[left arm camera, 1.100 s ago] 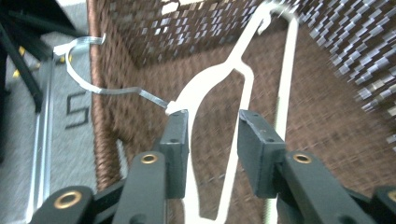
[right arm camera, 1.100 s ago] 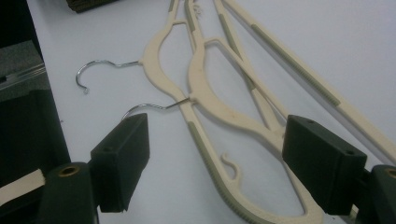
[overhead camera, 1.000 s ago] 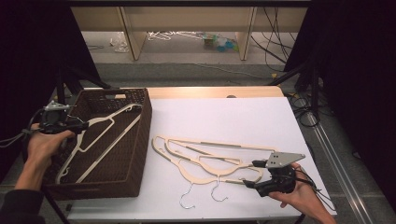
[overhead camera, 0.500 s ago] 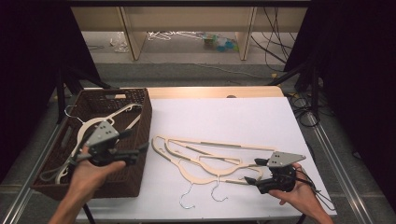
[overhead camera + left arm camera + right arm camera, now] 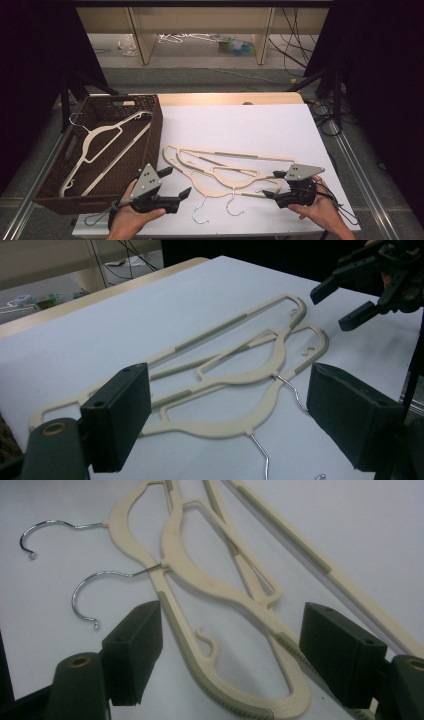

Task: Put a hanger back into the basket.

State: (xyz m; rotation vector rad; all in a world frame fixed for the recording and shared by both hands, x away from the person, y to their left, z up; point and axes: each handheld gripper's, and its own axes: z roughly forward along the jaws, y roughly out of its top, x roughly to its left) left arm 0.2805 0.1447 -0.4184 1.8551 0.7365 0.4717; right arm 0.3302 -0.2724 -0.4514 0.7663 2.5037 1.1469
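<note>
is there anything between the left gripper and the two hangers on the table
Nothing visible. The left gripper, jaws open, faces the two hangers across bare white table. The basket sits off to its side, not in the path. The right gripper is at the hangers' far end.

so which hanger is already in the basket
The lone hanger lying in the brown basket at left; the other two overlap on the white table.

High view looks down from the near side; both gripper views sit close over the cream plastic hangers [image 5: 225, 167], which all three share.
</note>
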